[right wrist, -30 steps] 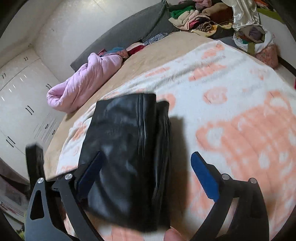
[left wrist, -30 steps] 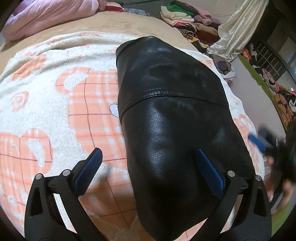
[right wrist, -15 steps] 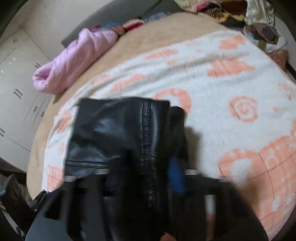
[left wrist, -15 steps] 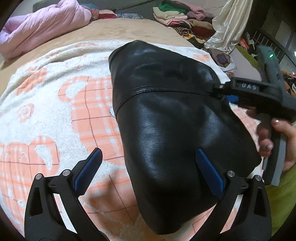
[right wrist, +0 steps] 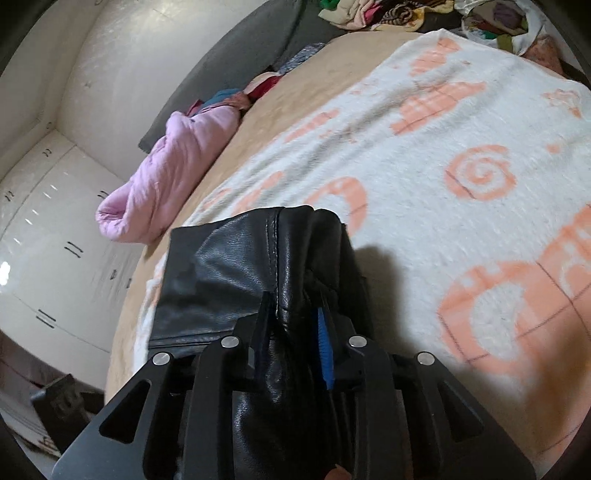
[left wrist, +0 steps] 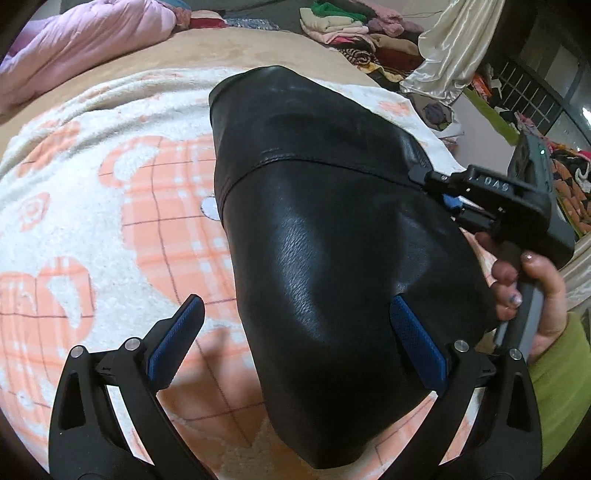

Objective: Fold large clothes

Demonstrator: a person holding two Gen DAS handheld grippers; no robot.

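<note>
A white fleece blanket with orange bear patterns (left wrist: pixel 110 206) covers the bed, and on it lies the folded black leather jacket (left wrist: pixel 325 236), which serves as the landmark. Its long axis runs from the near edge of the bed away toward the pink quilt (left wrist: pixel 81 44) and the pile of folded clothes (left wrist: pixel 354 33) beyond its far end. The right gripper (right wrist: pixel 295 332) sits at the jacket's right edge, near the cross seam, its jaws drawn in on a ridge of leather by a stitched seam and opening slightly, with the leather between the blue pads. The left gripper (left wrist: pixel 295 332) hovers over the jacket's near end, jaws spread wide and holding nothing, one pad over the leather and the other over the blanket. The right one is the nearer to the jacket, so the coming fold likely turns on it.
</note>
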